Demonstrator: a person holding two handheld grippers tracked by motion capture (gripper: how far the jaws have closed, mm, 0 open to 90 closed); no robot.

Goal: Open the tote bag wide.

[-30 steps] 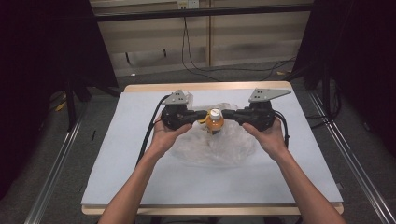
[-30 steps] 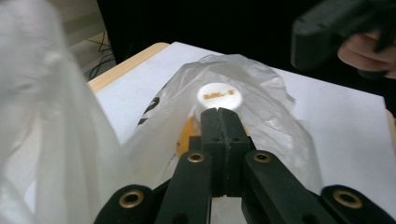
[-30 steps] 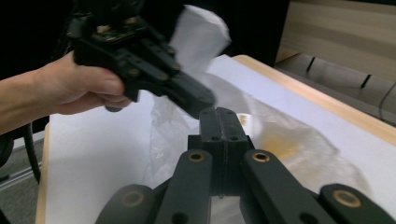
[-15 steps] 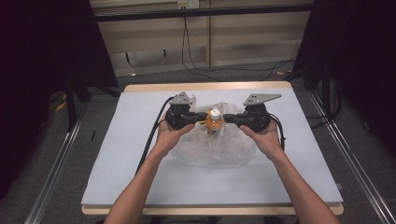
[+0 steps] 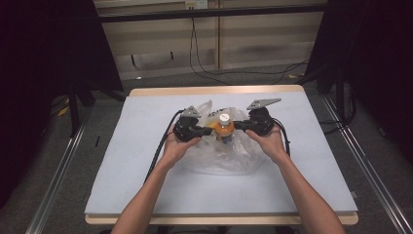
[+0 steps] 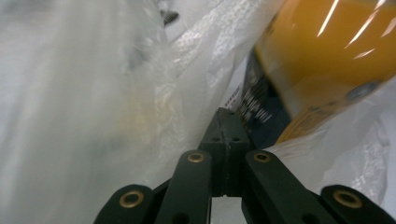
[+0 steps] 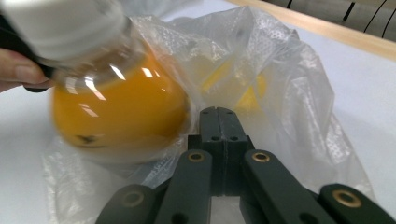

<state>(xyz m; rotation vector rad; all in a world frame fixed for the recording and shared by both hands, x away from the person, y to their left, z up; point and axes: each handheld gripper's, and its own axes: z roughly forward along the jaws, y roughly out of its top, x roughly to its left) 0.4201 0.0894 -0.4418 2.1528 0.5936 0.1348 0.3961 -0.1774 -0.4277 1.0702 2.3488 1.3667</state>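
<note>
Pinching the plastic bag with both my left gripper and right gripper, orange bottle between, mid-tabletop.

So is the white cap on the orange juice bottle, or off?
On. The white cap sits atop the orange juice bottle, standing upright inside the clear plastic bag; the right gripper view shows the cap on its neck too.

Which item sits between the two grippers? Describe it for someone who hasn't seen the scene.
On the pale blue table, find the crumpled clear plastic bag at its centre. Standing upright in it is the bottle: orange liquid, white cap, the sole bright colour there.
</note>
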